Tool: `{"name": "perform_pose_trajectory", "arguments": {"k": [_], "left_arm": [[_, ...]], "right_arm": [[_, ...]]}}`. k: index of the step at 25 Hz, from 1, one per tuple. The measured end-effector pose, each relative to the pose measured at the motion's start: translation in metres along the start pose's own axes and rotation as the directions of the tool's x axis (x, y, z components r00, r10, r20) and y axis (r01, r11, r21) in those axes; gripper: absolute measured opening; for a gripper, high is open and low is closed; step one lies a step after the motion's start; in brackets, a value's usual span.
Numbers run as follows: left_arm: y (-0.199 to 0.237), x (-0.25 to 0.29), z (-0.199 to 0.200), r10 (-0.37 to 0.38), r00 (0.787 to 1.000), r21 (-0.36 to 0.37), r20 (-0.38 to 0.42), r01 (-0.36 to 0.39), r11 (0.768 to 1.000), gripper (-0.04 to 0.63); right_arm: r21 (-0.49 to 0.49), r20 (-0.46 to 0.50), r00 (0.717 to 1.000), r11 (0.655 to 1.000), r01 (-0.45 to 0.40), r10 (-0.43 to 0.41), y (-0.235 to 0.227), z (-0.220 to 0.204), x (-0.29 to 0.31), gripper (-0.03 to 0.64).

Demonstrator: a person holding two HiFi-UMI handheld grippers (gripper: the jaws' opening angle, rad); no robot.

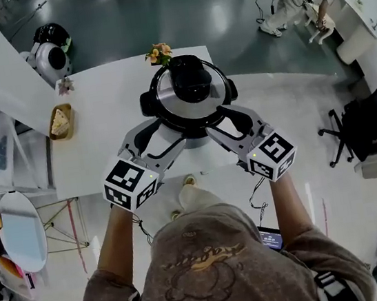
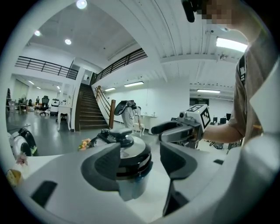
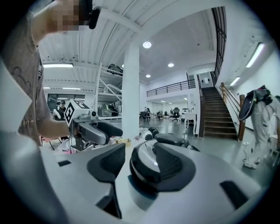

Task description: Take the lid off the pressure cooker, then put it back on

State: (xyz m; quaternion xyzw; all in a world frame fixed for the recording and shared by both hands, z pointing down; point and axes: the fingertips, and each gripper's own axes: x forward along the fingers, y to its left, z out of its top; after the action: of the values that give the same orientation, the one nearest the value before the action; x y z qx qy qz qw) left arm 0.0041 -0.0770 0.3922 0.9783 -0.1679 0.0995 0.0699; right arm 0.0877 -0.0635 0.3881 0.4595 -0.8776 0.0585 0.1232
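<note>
Plainly, the round steel lid (image 1: 174,105) with its chunky black knob sits on top of the squat black pressure cooker (image 1: 148,104), which stands on the white bench (image 1: 103,134) just ahead of both tongs. That fits two stages equally well: a lid about to be lifted, or one set back down after its trip. Nothing here separates them. I also cannot tell whether the lid is locked home or only resting on the rim.

The left tongs (image 1: 169,132) are spread wide and pinch nothing. Seen along them in the left gripper view, the left tongs (image 2: 140,162) have the cooker straight ahead in their gap, and its body and lid edge show between the two dark pads. The pad on the left of that view overlaps the cooker's flank, but I cannot tell whether it touches. From above, their tips lie at the cooker's near left side, just under the lid's rim.

The right tongs (image 1: 218,122) also stand open and hold nothing. In the right gripper view the right tongs (image 3: 140,164) frame the cooker, with the lid's knob rising beyond the pad on the right. One pad crosses in front of the lid edge, and contact is not clear there either. Their tips lie at the cooker's near right side, mirroring the left pair.
</note>
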Motion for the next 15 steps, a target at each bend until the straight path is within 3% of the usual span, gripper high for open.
{"name": "perform_pose_trajectory", "arguments": {"k": [8,15], "left_arm": [[-0.045,-0.034,-0.008,-0.009,1.000,-0.001,0.024,0.010,1.000,0.284],[-0.065,-0.055,-0.014,0.063,0.993,0.003,0.105,-0.063,0.998,0.273]], "right_arm": [[0.020,0.016,0.999,0.999,0.049,-0.050,0.048,-0.004,-0.050,0.215],[0.061,0.080,0.990,0.992,0.107,-0.112,0.066,-0.015,-0.080,0.198]]}}
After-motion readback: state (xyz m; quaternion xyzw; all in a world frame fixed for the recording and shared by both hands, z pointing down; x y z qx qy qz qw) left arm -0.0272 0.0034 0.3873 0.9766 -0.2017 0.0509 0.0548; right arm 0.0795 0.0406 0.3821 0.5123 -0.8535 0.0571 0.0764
